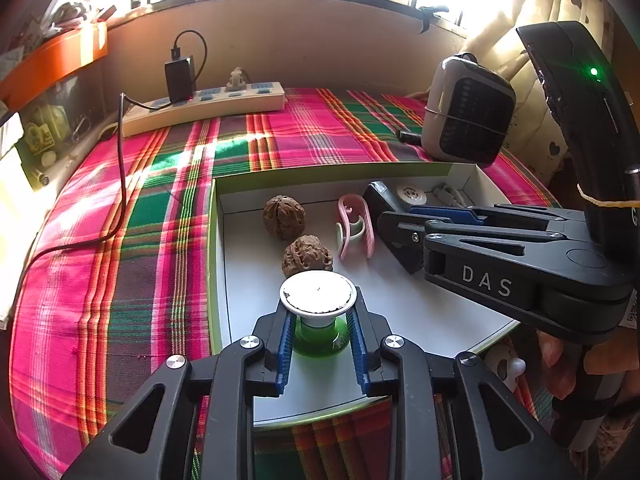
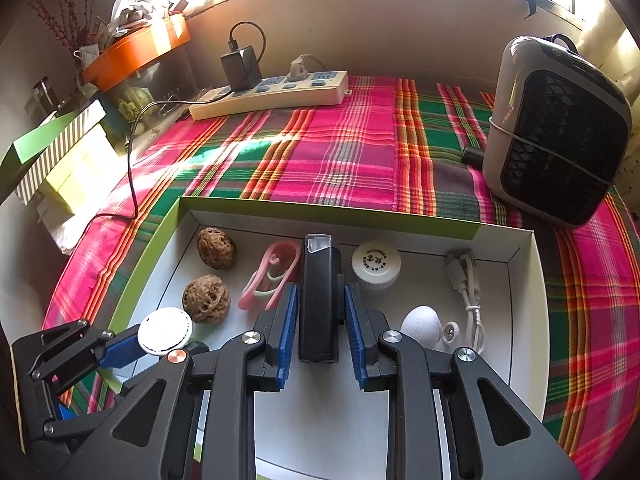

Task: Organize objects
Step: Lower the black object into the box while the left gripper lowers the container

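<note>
A shallow white box with a green rim (image 1: 216, 240) (image 2: 360, 220) lies on the plaid cloth. A small green bottle with a white cap (image 1: 318, 294) (image 2: 165, 331) stands on the box floor at its near left corner. My left gripper (image 1: 320, 300) straddles it, its blue pads just off the bottle's sides, so it is open. My right gripper (image 2: 321, 292) (image 1: 394, 216) is shut on a black rectangular device (image 2: 320, 300), held low over the middle of the box. Two walnuts (image 1: 284, 217) (image 1: 307, 255), a pink clip (image 2: 272, 276) and a white round jar (image 2: 376, 264) lie in the box.
A white cable (image 2: 466, 280) and a white rounded piece (image 2: 420, 322) sit at the box's right end. A grey fan heater (image 2: 560, 132) stands at the back right, a power strip (image 2: 272, 94) with a charger along the back wall. Boxes and an orange tray (image 2: 136, 52) are stacked at the left.
</note>
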Available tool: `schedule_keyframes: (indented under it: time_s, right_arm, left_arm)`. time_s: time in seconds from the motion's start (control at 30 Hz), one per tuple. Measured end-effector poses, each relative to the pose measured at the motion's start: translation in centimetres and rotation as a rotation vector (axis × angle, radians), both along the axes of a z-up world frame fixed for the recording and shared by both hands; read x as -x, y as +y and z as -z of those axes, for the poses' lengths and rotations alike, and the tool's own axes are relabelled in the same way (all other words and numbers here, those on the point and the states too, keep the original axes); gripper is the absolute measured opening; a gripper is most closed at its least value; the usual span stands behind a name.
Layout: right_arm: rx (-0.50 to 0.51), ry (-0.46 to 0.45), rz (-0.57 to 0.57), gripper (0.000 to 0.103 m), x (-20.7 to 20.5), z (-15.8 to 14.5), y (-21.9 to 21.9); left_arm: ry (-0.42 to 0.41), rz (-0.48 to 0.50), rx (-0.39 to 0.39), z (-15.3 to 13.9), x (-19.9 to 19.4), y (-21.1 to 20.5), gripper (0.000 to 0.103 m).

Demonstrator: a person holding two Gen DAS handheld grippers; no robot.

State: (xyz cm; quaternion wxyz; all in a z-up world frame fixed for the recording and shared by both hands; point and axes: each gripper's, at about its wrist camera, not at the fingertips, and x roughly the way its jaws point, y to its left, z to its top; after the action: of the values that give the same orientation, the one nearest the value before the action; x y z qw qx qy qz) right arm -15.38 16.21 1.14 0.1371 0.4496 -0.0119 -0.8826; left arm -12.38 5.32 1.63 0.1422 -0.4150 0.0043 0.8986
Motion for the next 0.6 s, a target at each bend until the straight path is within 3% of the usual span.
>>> schedule_keyframes:
  time_s: [0.6]
  right_arm:
    - [0.016,0.009,0.013,0.027,-0.36,-0.43,0.37]
  left_arm:
    - [0.001,0.004,-0.004,-0.14,-0.60,-0.04,0.034]
